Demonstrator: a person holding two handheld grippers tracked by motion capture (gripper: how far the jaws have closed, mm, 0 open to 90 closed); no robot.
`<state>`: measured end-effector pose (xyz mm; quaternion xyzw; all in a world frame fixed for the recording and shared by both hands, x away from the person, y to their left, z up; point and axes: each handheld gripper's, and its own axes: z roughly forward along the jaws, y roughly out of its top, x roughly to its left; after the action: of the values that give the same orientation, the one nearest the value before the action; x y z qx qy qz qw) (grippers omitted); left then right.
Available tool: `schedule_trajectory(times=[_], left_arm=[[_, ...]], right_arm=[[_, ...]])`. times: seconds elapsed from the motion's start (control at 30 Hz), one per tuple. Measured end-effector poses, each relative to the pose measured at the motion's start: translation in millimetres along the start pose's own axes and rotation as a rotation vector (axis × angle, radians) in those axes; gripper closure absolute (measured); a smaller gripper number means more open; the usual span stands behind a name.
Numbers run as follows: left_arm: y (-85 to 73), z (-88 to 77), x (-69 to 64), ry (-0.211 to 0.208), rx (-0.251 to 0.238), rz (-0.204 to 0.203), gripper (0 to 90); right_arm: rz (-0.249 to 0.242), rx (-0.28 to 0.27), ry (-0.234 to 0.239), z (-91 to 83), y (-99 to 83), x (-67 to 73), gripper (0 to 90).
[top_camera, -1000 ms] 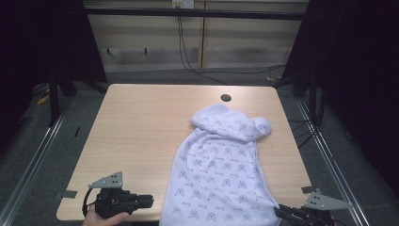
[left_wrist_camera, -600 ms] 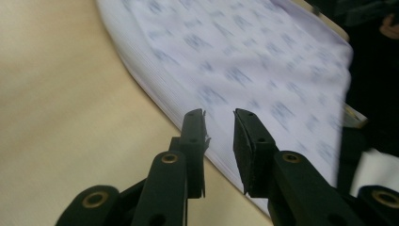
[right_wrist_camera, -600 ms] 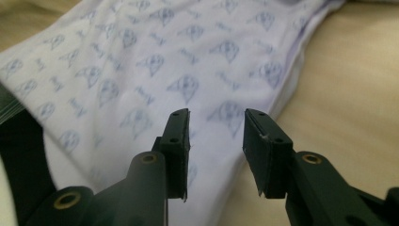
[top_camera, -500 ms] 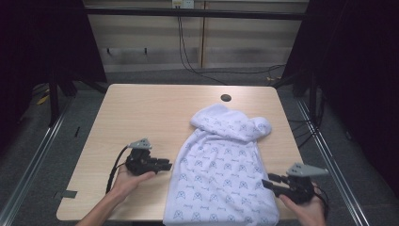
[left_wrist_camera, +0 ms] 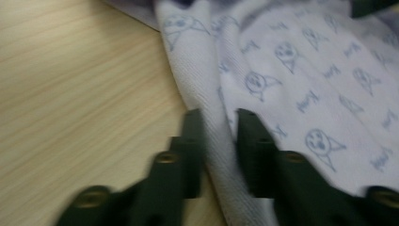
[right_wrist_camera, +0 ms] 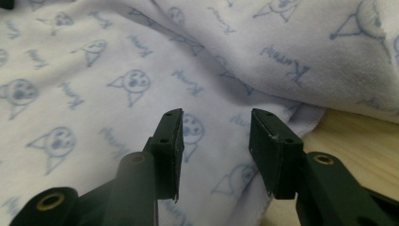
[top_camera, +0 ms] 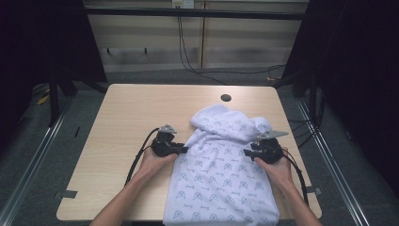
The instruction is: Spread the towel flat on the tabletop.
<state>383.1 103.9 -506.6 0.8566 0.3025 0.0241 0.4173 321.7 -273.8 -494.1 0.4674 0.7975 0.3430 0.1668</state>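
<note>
your left gripper (top_camera: 184, 149) has just closed, pinching the printed cloth's (top_camera: 221, 179) ribbed left edge; your right gripper (top_camera: 246, 152), opening, straddles its right edge; bare table (top_camera: 127, 117) lies leftward.

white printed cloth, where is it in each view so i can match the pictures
High view: the cloth lies on the right half of the table, from mid-table to the near edge.
Left gripper view: the cloth covers the right side, and its ribbed edge runs down between the jaws.
Right gripper view: the cloth covers most of the picture.
Shared landmark: the blue cartoon-face print, with bare wood beside the cloth's edge.
</note>
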Motion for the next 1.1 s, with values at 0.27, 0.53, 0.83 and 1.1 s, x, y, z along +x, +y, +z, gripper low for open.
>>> schedule_trajectory(times=[0.27,0.53,0.83,1.1], left_arm=[[-21.1,-38.8,-8.3,-0.029,0.044,0.02,87.5],[-66.9,-82.7,-30.2,-0.115,0.09,-0.005,87.5],[-97.9,-117.7,-69.1,-0.263,0.107,0.015,82.2],[-49.0,-108.9,-23.9,-0.171,-0.067,-0.075,56.5]], right_arm=[[-0.035,0.012,-0.025,3.0,-4.6,5.9,71.4],[-0.079,0.048,0.118,-7.0,-12.9,43.4,89.1],[-0.102,0.076,0.247,-47.3,-52.8,86.5,87.9],[-0.061,-0.089,0.19,-76.2,-35.2,61.6,69.4]])
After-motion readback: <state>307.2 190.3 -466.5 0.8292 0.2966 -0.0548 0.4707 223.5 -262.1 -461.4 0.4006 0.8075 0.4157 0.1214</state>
